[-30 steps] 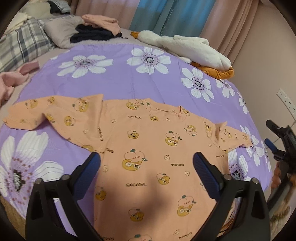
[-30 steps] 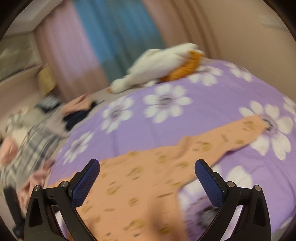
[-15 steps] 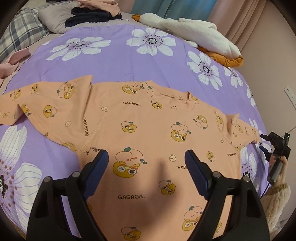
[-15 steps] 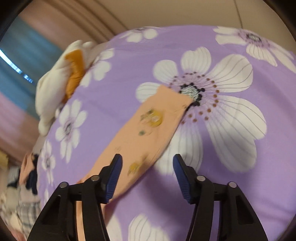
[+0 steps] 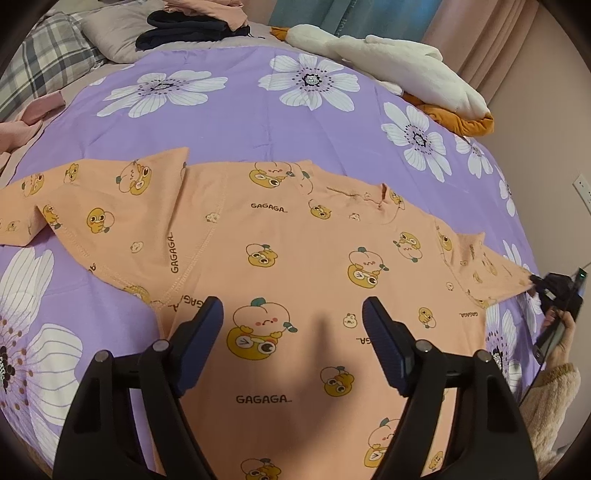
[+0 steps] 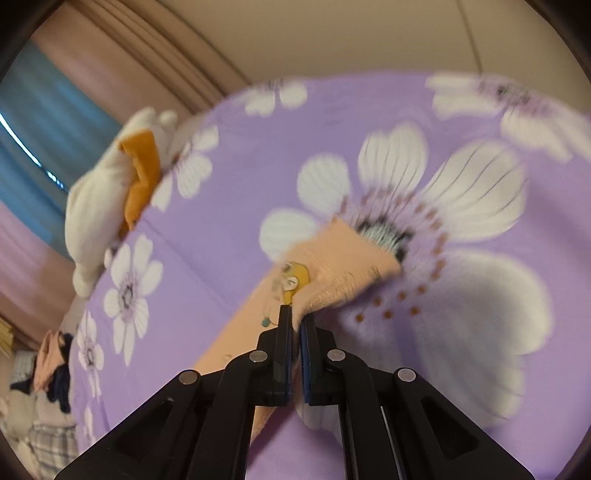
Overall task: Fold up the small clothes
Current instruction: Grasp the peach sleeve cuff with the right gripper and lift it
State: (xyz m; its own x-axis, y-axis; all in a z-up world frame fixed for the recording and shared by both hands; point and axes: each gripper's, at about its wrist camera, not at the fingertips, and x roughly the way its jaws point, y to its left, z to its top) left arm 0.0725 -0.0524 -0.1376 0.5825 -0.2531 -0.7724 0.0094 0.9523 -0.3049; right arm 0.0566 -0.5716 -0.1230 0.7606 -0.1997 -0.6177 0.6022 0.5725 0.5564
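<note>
One small orange top (image 5: 295, 258), printed with cartoon fruit figures and the word GAGAGA, lies spread flat on the bed, straight ahead of and beneath the left hand-held gripper (image 5: 293, 332). Its body runs under that gripper's two blue pads (image 5: 207, 332), and its sleeves stretch away to either side. The left hand-held gripper hovers over the lower middle of the top with its jaws standing wide and narrowing; the cloth lies below the gap, and the pads do not press on it.

Far out to the right of that gripper, the end of the right sleeve (image 6: 343, 266) is pinched in the right hand-held gripper (image 6: 297, 321), whose jaws are clamped together on the sleeve's edge. Just ahead of its fingertips the cuff bunches and lifts a little off the cover. From the left wrist view, the right hand-held gripper (image 5: 554, 291) shows small and dark at the sleeve tip, with a person's hand (image 5: 561, 332) and a fuzzy cream sleeve (image 5: 546, 413) behind it.

Under the top is a purple bed cover (image 5: 229, 122) with big white flowers. Beyond the left gripper, at the far side of the bed, lie a white plush toy with orange parts (image 5: 406, 70), a pile of dark and pink clothes (image 5: 192, 22) and a plaid pillow (image 5: 40, 66).
</note>
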